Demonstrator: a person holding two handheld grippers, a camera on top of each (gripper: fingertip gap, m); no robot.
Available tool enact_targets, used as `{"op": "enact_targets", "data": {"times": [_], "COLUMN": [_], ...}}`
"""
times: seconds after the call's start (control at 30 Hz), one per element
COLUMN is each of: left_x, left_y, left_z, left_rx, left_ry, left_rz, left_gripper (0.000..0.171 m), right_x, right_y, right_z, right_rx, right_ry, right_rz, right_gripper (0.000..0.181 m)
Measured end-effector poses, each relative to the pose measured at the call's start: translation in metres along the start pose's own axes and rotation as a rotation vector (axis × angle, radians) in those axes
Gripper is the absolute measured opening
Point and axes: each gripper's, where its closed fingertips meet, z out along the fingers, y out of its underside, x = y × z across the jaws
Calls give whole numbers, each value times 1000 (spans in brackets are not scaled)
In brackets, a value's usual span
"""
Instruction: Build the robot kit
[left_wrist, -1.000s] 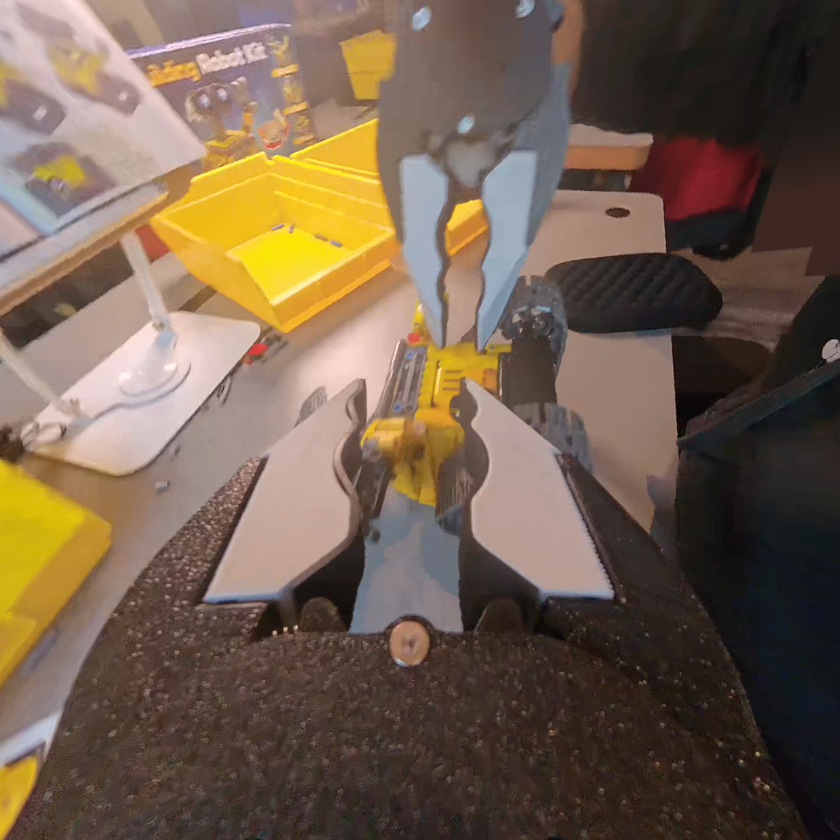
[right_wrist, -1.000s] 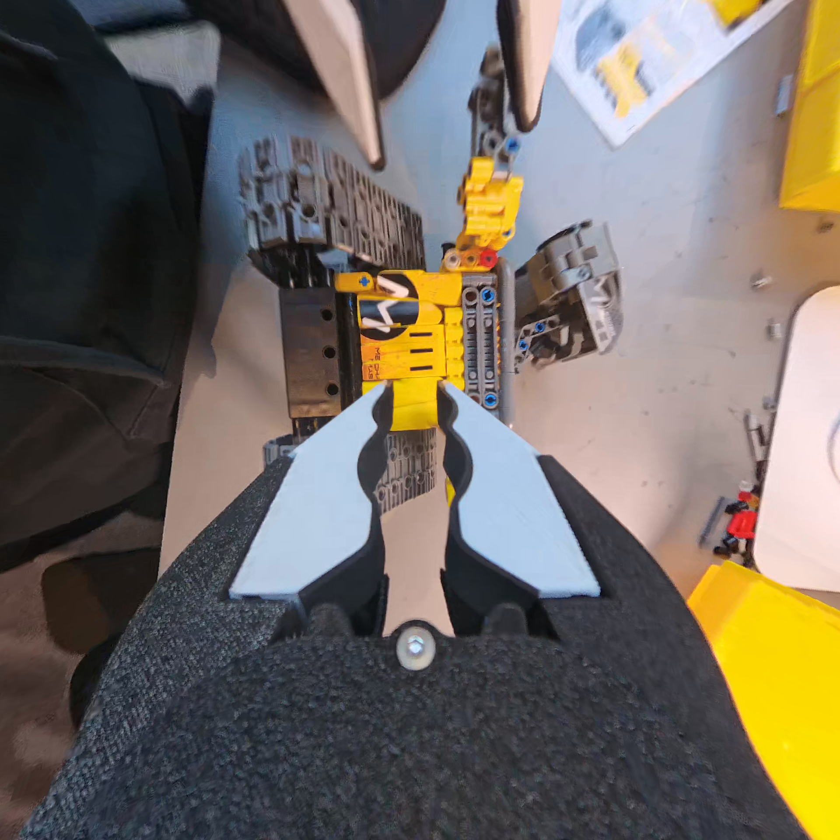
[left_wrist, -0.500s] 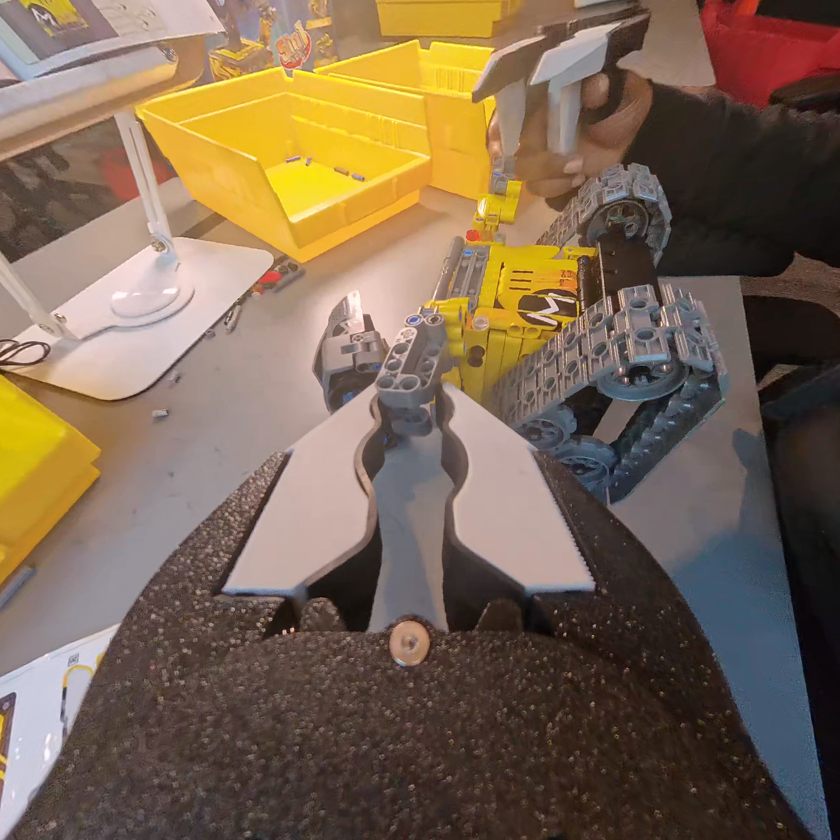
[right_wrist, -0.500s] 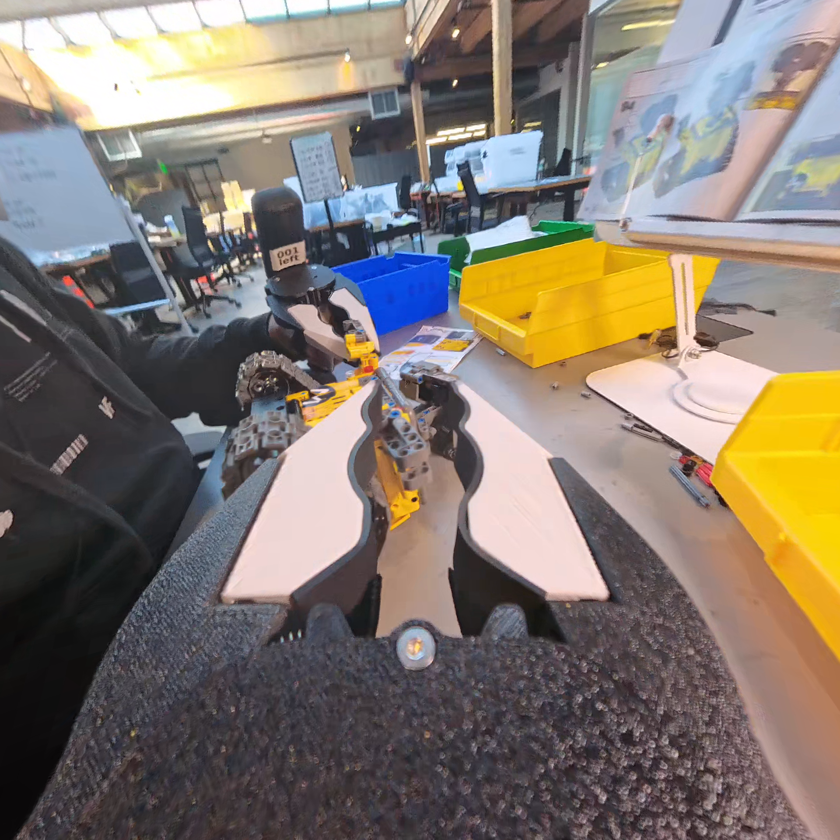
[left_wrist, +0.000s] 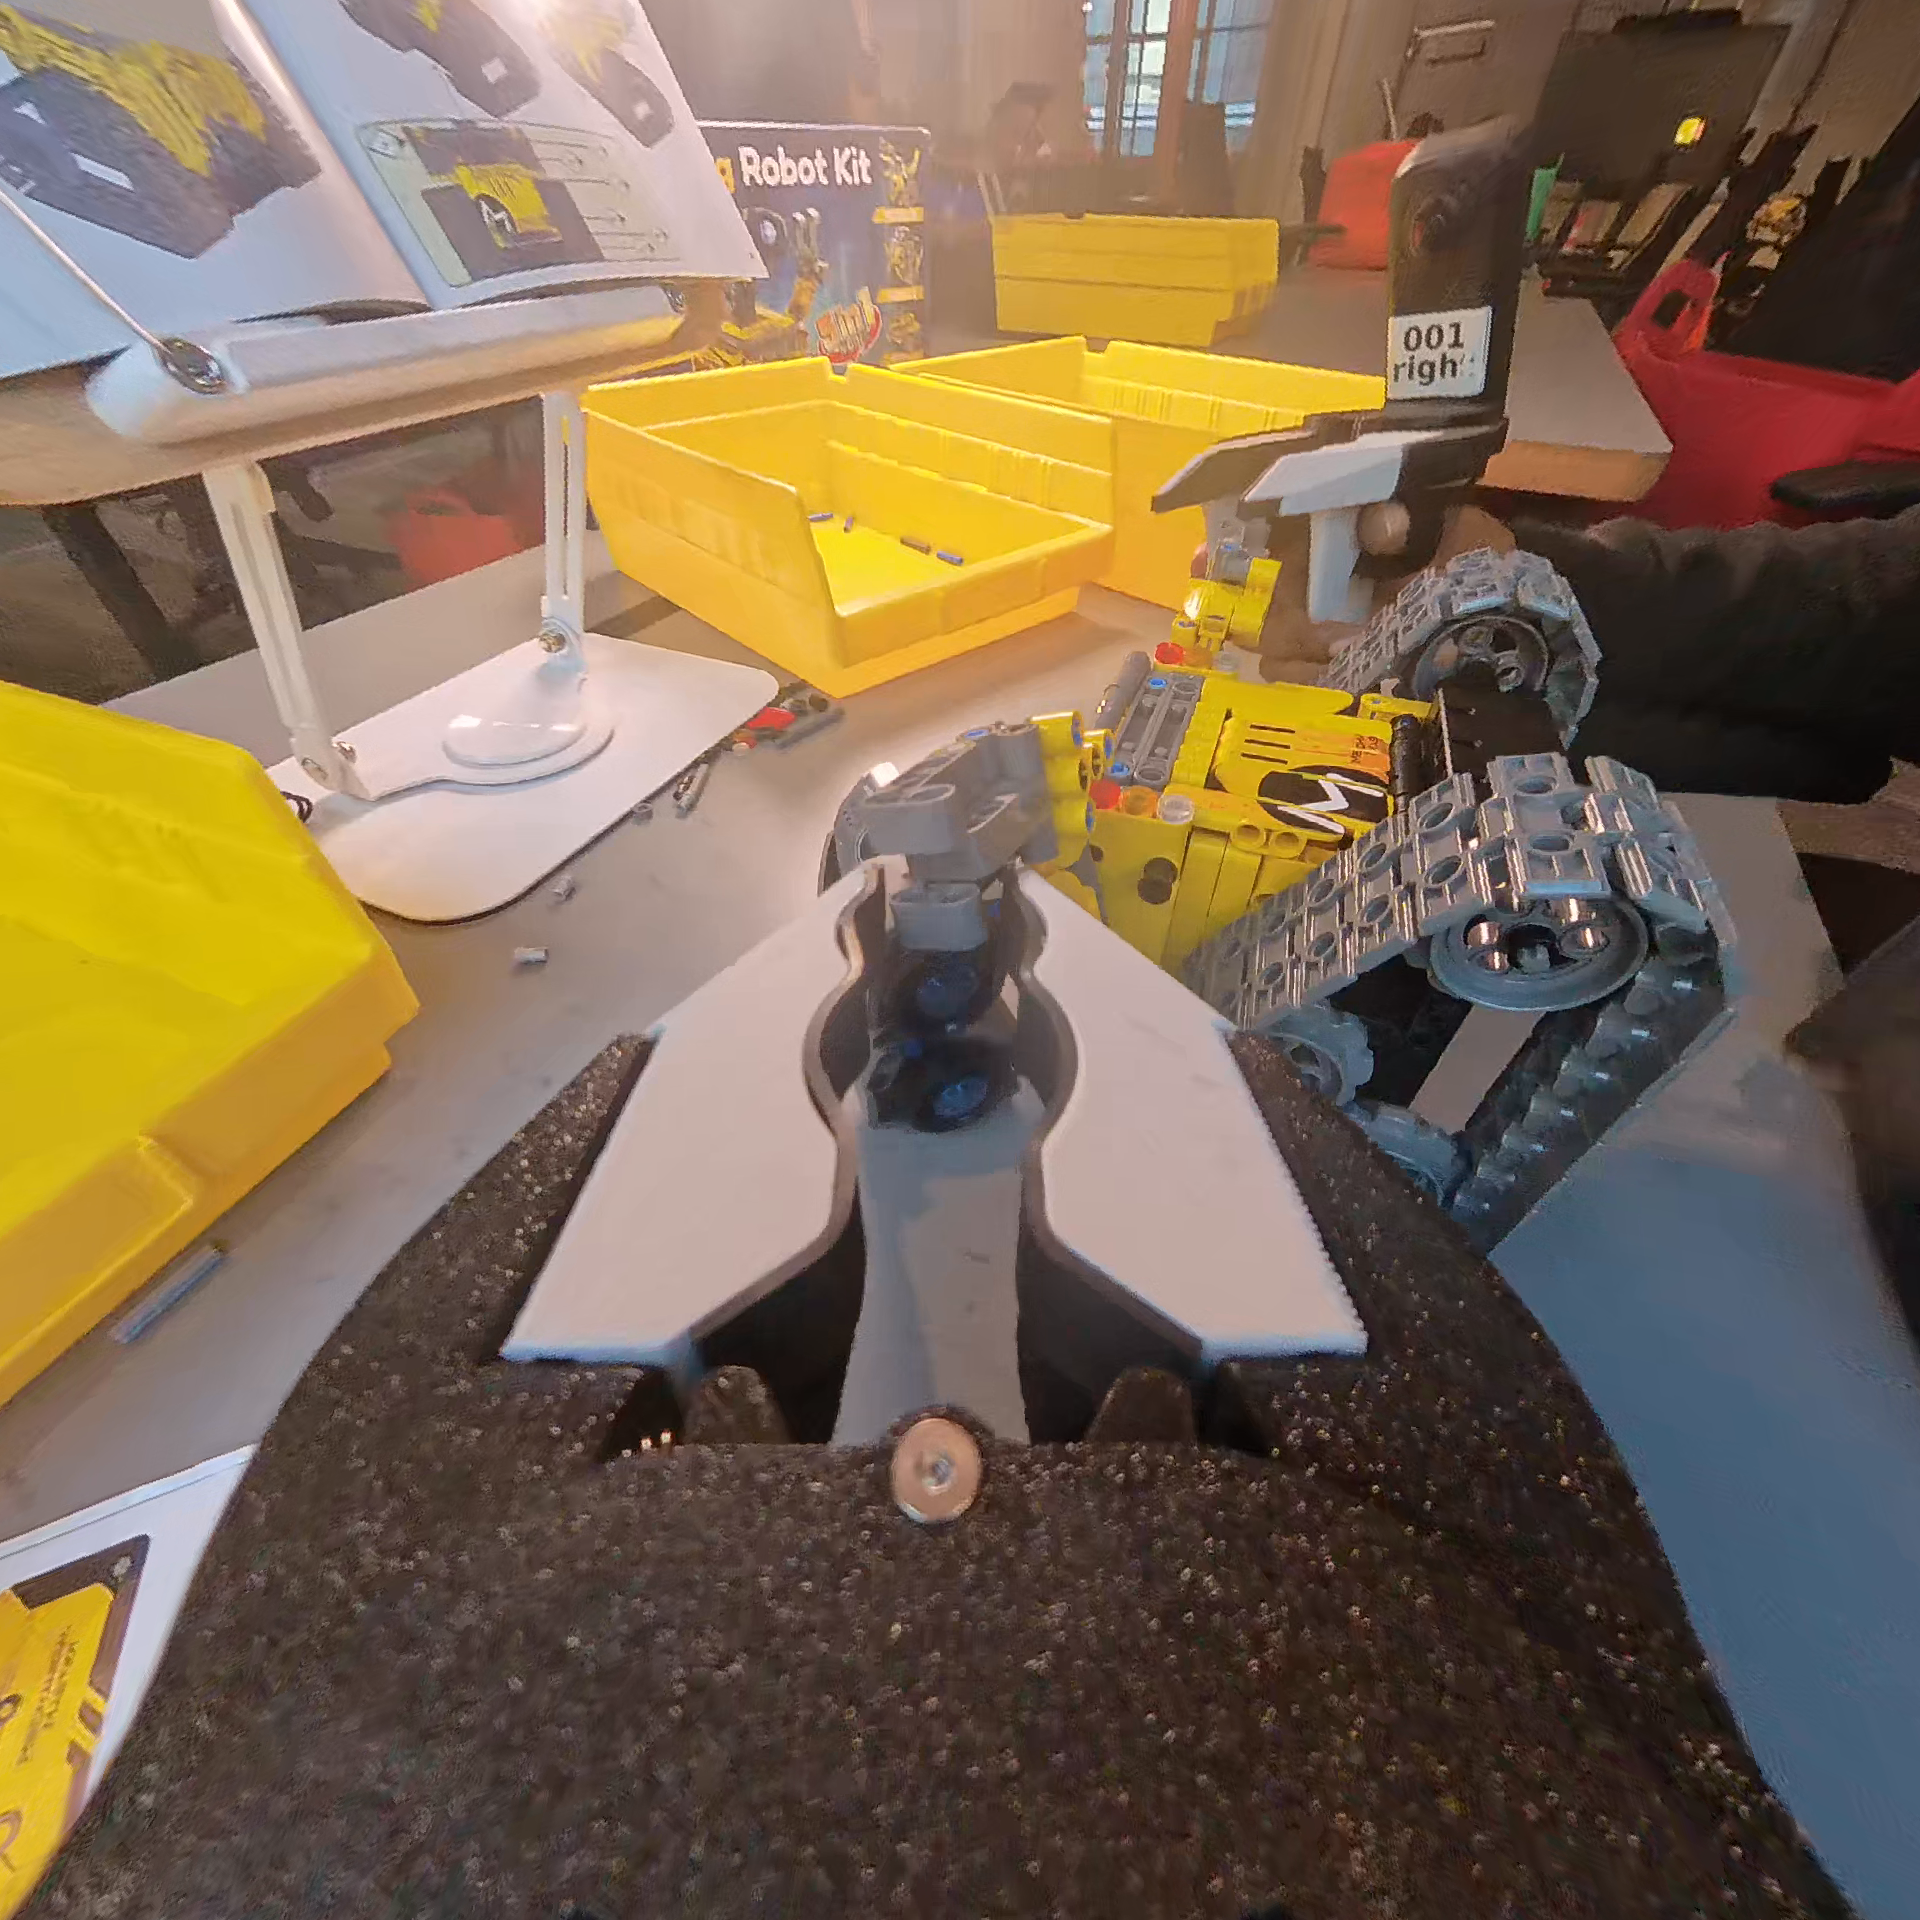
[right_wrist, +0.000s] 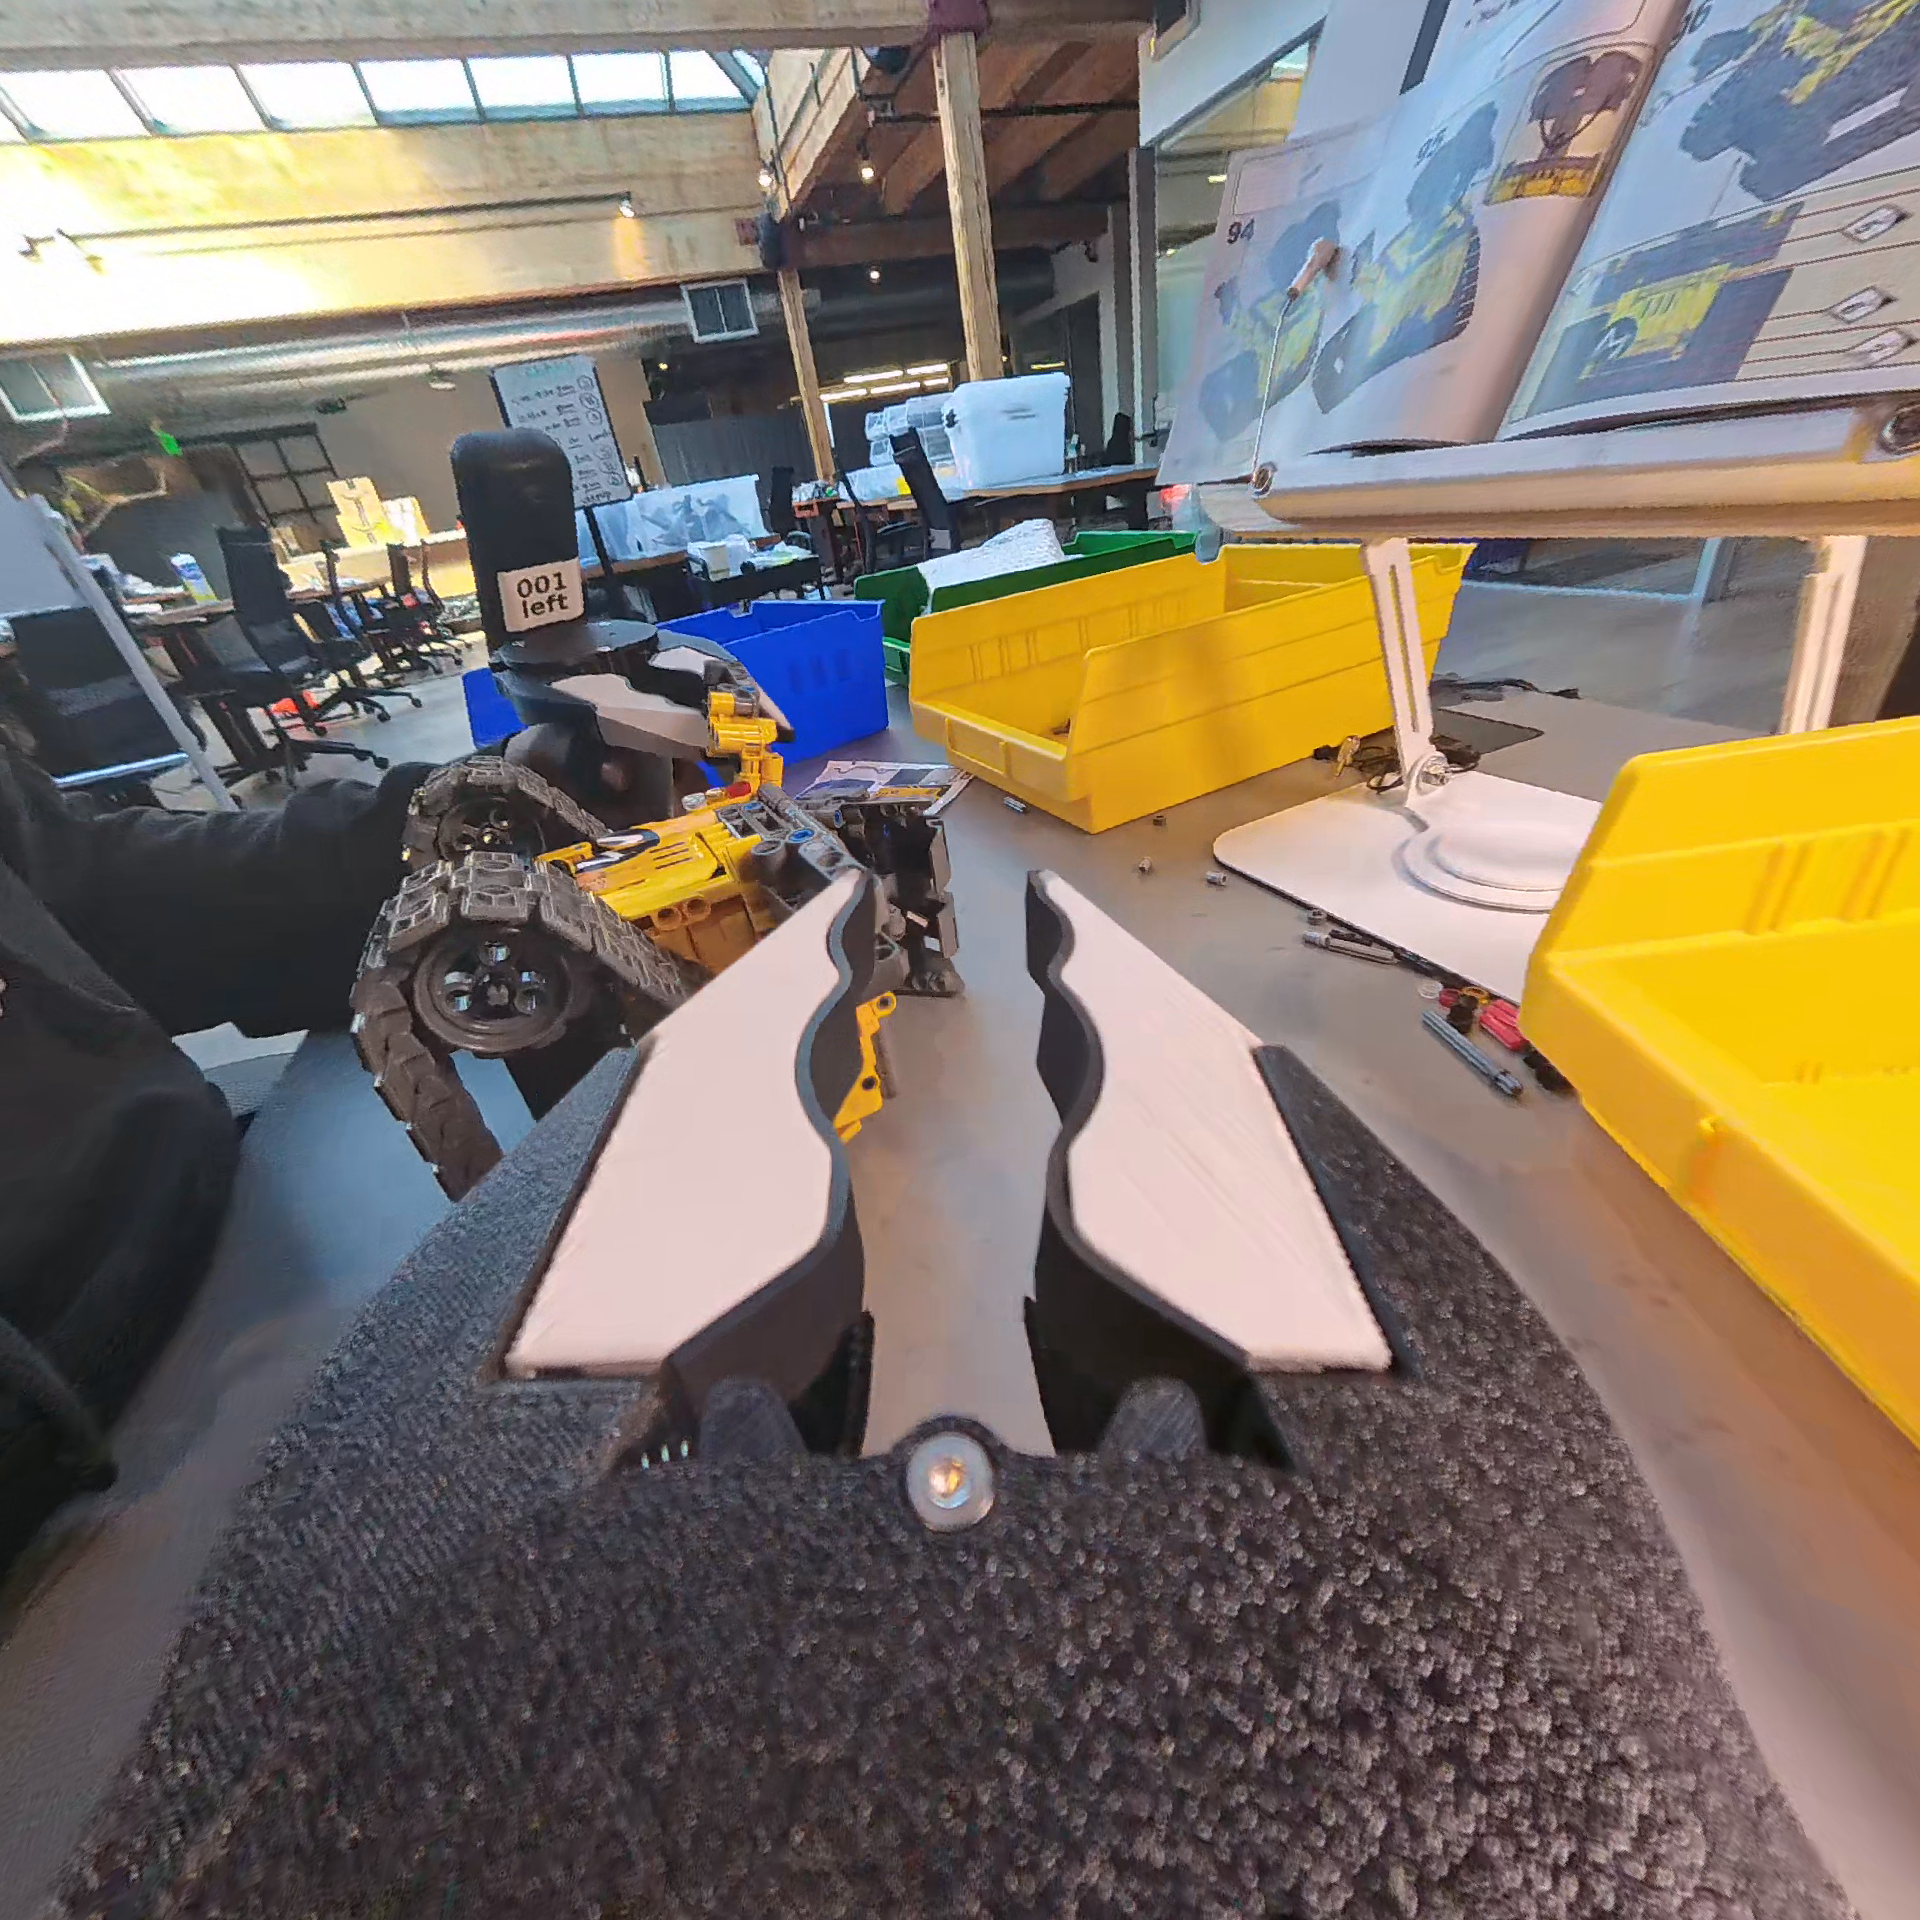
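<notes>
A yellow and grey brick-built tracked vehicle (left_wrist: 1299, 800) lies on the grey table (left_wrist: 1714, 1351), its grey tracks (left_wrist: 1507, 883) to the right. My left gripper (left_wrist: 943, 888) is shut on a grey jointed part (left_wrist: 956, 805) at the model's near end. In the left wrist view the other gripper (left_wrist: 1205, 499) is at the model's thin yellow arm (left_wrist: 1236, 603) at the far end. In the right wrist view my right gripper (right_wrist: 945, 894) is open with bare table between its fingers. Its left finger lies against the model (right_wrist: 665, 873), and the left gripper (right_wrist: 769, 722) shows behind.
Yellow bins stand at the back (left_wrist: 862, 520) and on the left (left_wrist: 156, 935), and on the right in the right wrist view (right_wrist: 1745, 935). A white stand (left_wrist: 499, 769) holds an open instruction booklet. Small loose parts (right_wrist: 1475, 1018) lie by its base. A person's dark sleeve (right_wrist: 208, 914) lies behind the model.
Both views swung from looking down on the model to low, level views. My left gripper moved from a yellow part to the grey part. My right gripper opened off the grey and yellow piece.
</notes>
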Motion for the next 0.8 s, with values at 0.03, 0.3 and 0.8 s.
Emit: {"op": "enact_targets", "data": {"times": [0.03, 0.3, 0.8], "left_x": [1, -17, -57], "left_y": [-1, -27, -22], "left_z": [-2, -29, -44], "left_rx": [15, 220, 234], "left_ry": [3, -65, -344], "left_rz": [-13, -131, -88], "left_gripper": [20, 33, 38], "right_x": [2, 31, 151], "right_y": [-1, -8, -114], "right_z": [0, -8, 108], "right_rx": [8, 69, 121], "right_ry": [12, 147, 483], "right_rz": [-9, -22, -284], "right_gripper": [29, 29, 14]}}
